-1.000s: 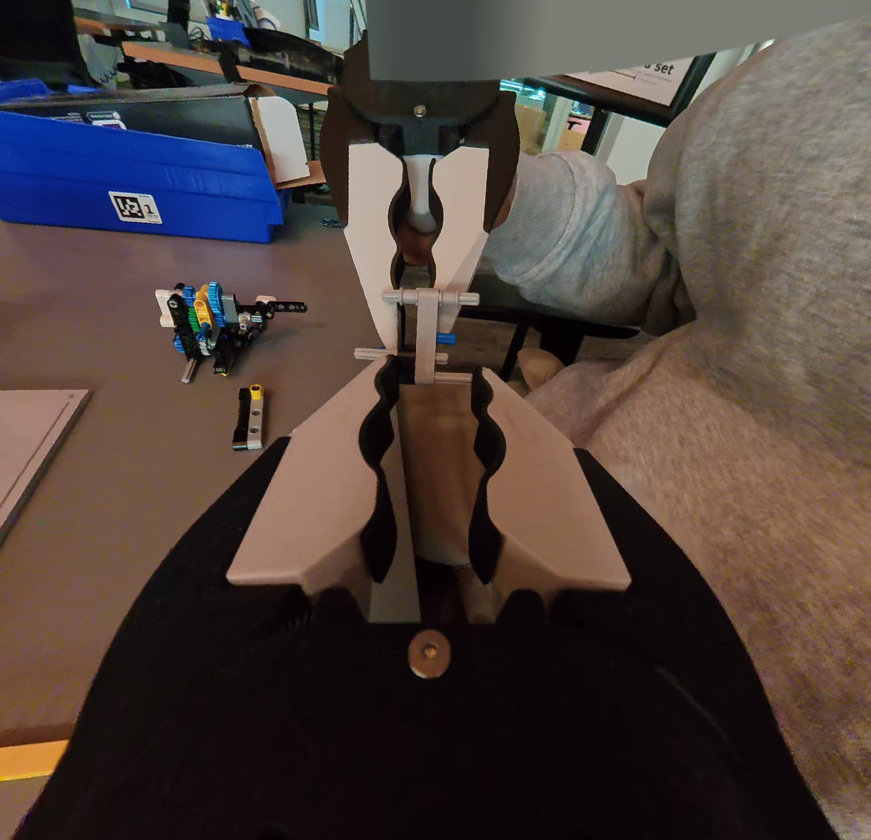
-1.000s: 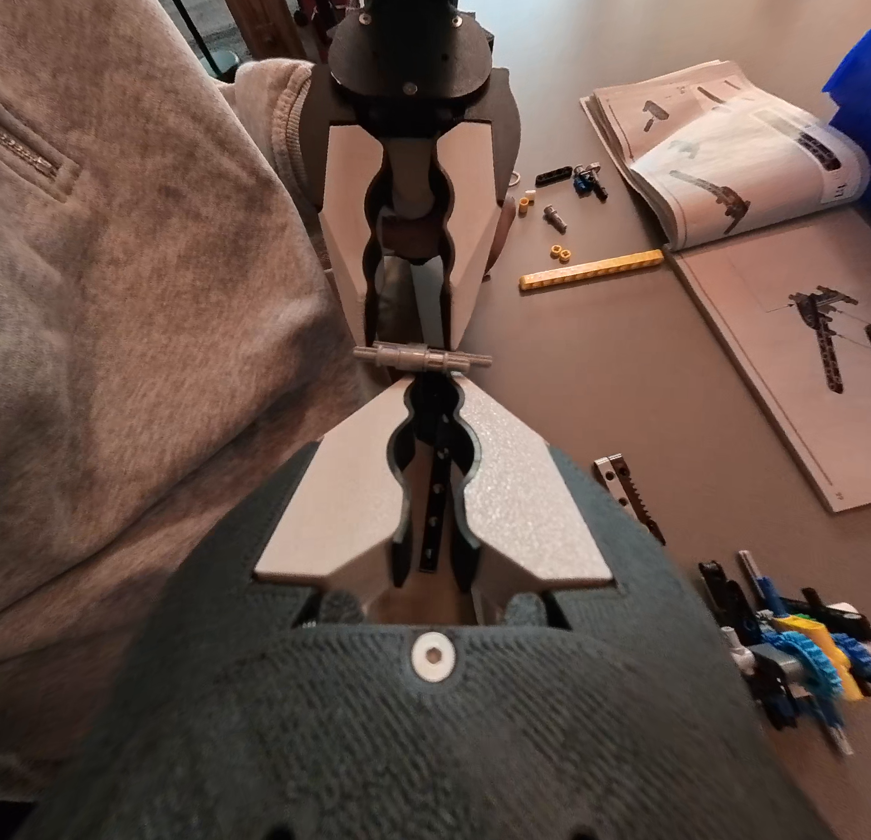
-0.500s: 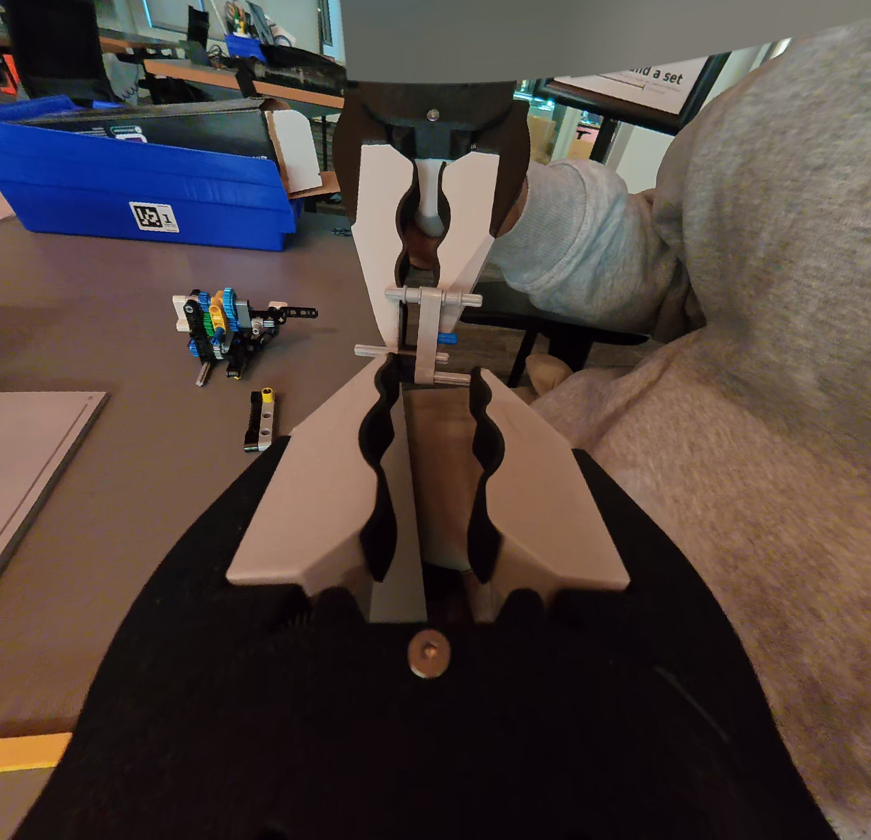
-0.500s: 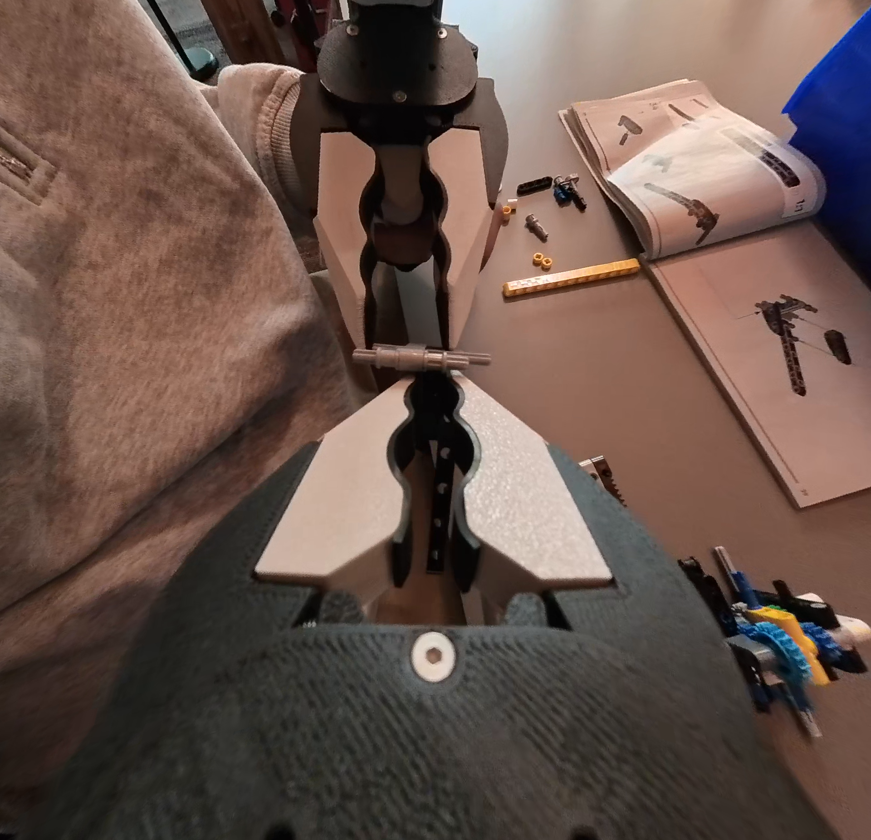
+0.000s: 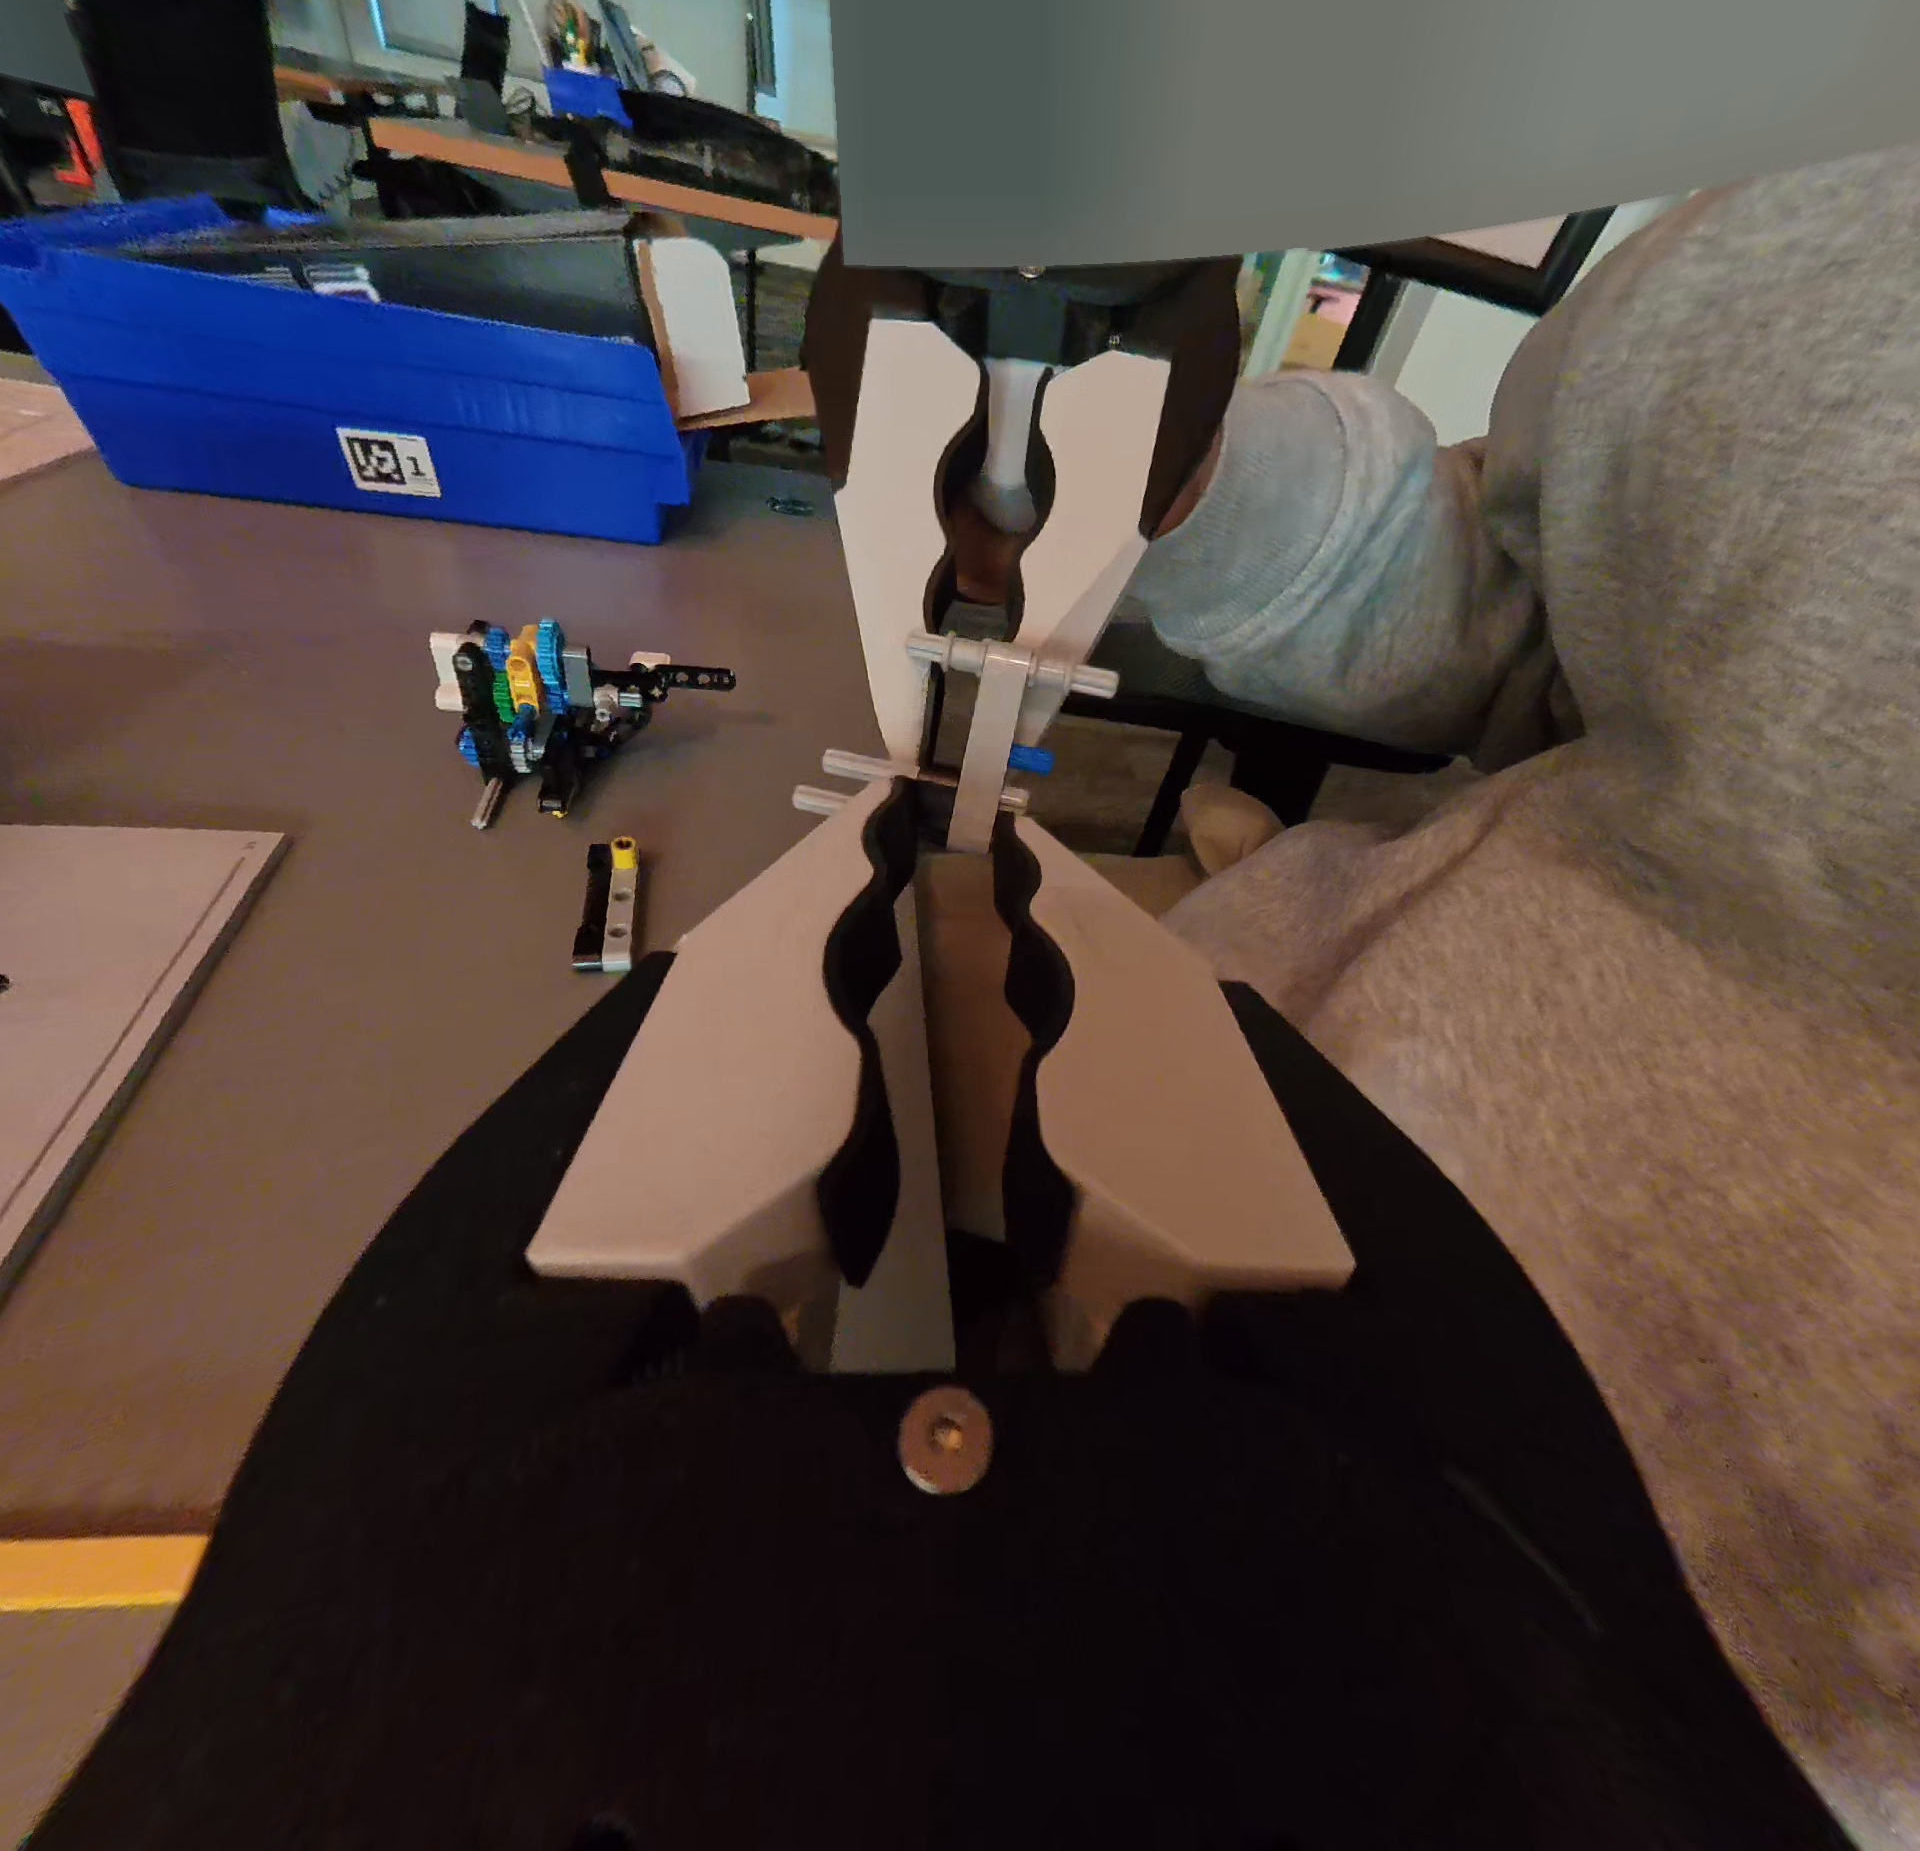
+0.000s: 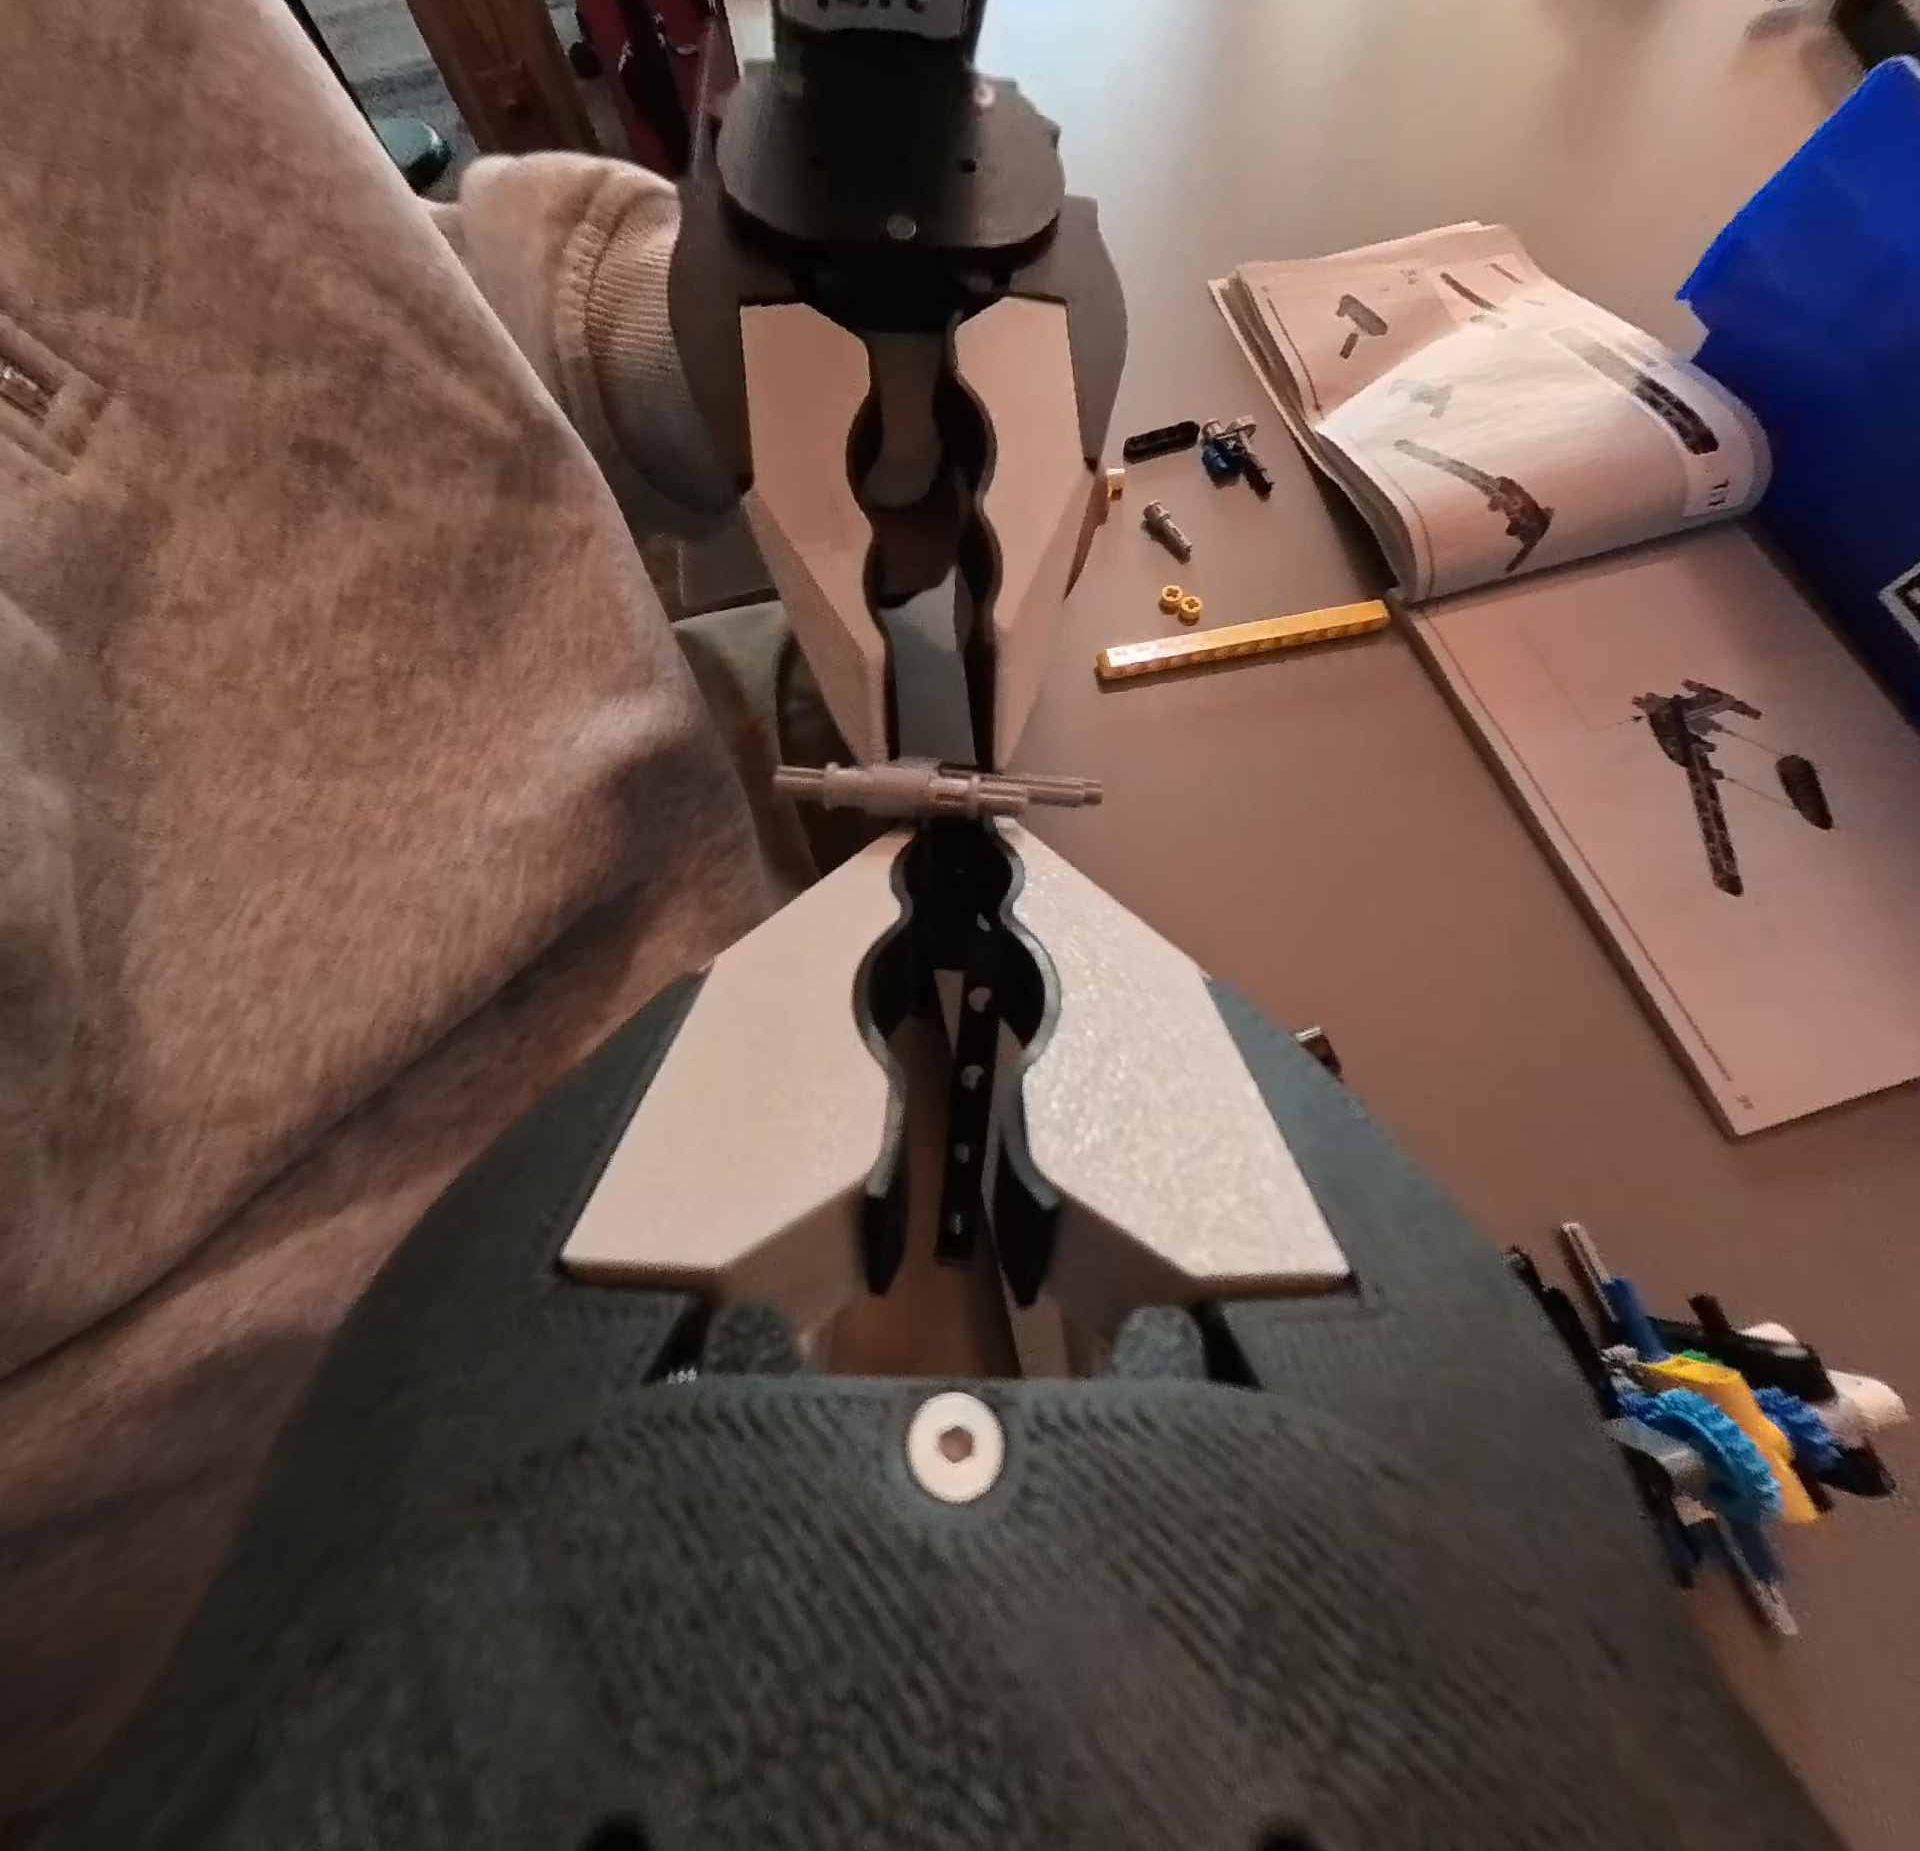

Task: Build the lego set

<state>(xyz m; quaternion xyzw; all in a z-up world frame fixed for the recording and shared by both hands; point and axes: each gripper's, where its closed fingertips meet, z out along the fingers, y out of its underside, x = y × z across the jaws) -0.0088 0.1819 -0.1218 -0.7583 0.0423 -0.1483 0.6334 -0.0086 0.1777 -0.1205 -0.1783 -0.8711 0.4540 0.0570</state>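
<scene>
My left gripper (image 5: 948, 816) is shut on a light grey beam (image 5: 987, 741) that carries grey pins and a blue pin (image 5: 1031, 759). My right gripper (image 6: 951, 837) is shut on a black beam with holes (image 6: 968, 1074). The two grippers meet tip to tip in the air in front of the person's grey sweatshirt. The right gripper (image 5: 982, 648) faces mine in the left wrist view. A grey axle (image 6: 935, 788) lies crosswise between the tips. The colourful sub-assembly (image 5: 540, 710) stands on the table and also shows blurred in the right wrist view (image 6: 1725, 1438).
A small black and grey piece with a yellow pin (image 5: 613, 908) lies near the sub-assembly. A blue bin (image 5: 364, 399) stands at the back. An open instruction booklet (image 6: 1507, 430), a flat sheet (image 6: 1714, 814), a long yellow beam (image 6: 1247, 638) and small loose parts (image 6: 1181, 601) lie on the brown table. The tips of both grippers are at nearly the same place. Both grippers' tips are roughly 20 centimeters from the colourful sub-assembly (image 5: 540, 710).
Both grippers stay shut and tip to tip on the joined parts. The pair has shifted slightly, so the table items slide in both views. The right wrist view is now a little blurred.
</scene>
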